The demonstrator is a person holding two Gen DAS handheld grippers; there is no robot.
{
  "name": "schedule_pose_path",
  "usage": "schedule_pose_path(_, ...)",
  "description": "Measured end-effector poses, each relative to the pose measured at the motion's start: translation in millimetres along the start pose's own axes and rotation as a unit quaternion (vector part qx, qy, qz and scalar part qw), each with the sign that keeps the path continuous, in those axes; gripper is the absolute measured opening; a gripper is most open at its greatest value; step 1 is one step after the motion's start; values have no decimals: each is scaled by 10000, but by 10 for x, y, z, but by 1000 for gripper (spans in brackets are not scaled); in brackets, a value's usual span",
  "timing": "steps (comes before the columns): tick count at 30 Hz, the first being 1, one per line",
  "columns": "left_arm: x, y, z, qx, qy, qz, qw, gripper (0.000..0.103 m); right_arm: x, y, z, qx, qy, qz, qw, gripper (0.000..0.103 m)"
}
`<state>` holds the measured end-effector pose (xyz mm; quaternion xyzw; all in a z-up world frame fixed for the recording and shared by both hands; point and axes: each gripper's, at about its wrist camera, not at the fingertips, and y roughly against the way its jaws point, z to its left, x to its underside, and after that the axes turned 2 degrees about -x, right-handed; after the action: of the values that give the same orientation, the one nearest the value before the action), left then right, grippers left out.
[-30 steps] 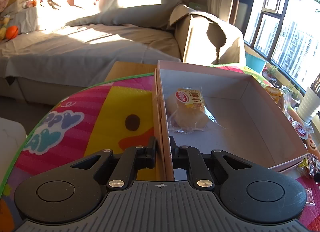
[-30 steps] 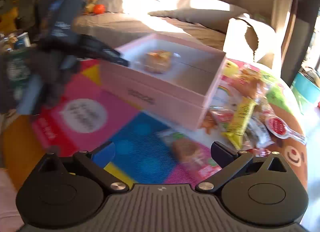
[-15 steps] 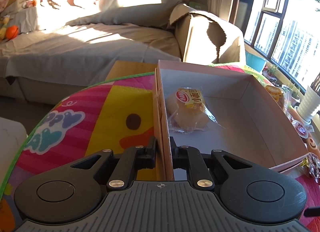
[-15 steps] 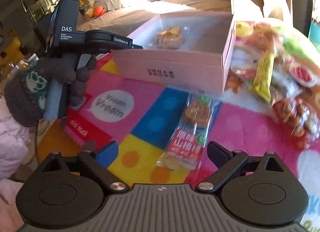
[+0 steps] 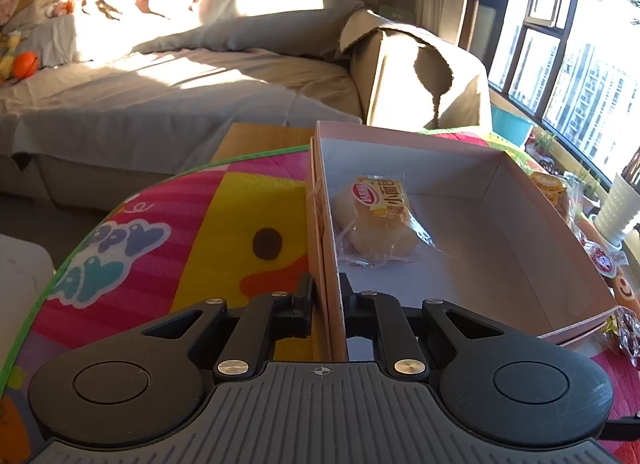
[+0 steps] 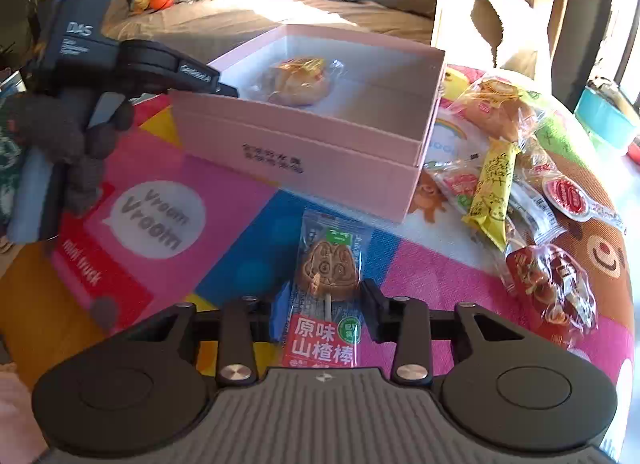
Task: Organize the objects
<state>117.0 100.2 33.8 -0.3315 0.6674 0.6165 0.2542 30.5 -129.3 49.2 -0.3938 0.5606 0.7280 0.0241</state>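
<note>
Box wall: my left gripper (image 5: 326,296) is clamped on the near side wall of the pink box (image 5: 472,152), one finger outside it, one inside.
Left hand: from the right wrist view I see a gloved hand (image 6: 80,144) holding that tool at the box's left corner.
Box contents: one wrapped bun (image 5: 376,220) lies on the box floor, just ahead of my left fingertips and slightly to their right.
Right gripper: my right gripper (image 6: 326,304) is closing around a wrapped lollipop (image 6: 330,264); the packet lies between the fingers, its red label end nearest the camera.
Contact: the wrapper's edges reach both pads, but I cannot tell whether they press it yet.
Lollipop position: it lies flat on the play mat (image 6: 160,220), its top end pointing ahead toward the box, which stands just beyond it.
Loose snacks: ahead and to the right of my right gripper, beside the box, I see a yellow snack bar (image 6: 494,192), a second bun (image 6: 500,108), and a clear red-brown packet (image 6: 556,288) closer in.
Background: a sofa (image 5: 180,104) runs well beyond the mat, sunlit.
</note>
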Motion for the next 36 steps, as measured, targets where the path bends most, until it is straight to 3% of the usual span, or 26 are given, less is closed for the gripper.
schedule_pose_path(4, -2, 5, 4, 5, 6, -3, 10000, 14, -105, 270, 64, -305, -56, -277, 9991, 35)
schedule_pose_path(9, -3, 11, 10, 22, 35, 4, 10000, 14, -524, 752, 51, -565, -173, -1251, 9904, 35)
schedule_pose_path(13, -2, 12, 10, 25, 34, 8, 10000, 14, -870, 882, 77, -378, -77, -1941, 9802, 35)
schedule_pose_path(17, -1, 7, 11, 33, 52, 34, 10000, 14, -1199, 799, 33, -264, -43, -2263, 9737, 35)
schedule_pose_path(19, -3, 5, 11, 33, 63, 46, 10000, 14, -1321, 701, 31, -249, 101, -2299, 9728, 37)
schedule_pose_path(23, -1, 2, 12, 41, 54, 44, 10000, 14, -1413, 537, -70, -472, -177, -2155, 9752, 57)
schedule_pose_path(26, -6, -3, 18, 46, 58, 44, 10000, 14, -1338, 469, -167, -373, -392, -2121, 9758, 69)
schedule_pose_path(33, 1, -5, 21, 70, 81, 35, 9999, 14, -782, 491, -613, 640, -835, -1871, 9767, 79)
schedule_pose_path(36, 8, -4, 18, 70, 98, 32, 9999, 14, -471, 453, -798, 1260, -996, -1639, 9733, 82)
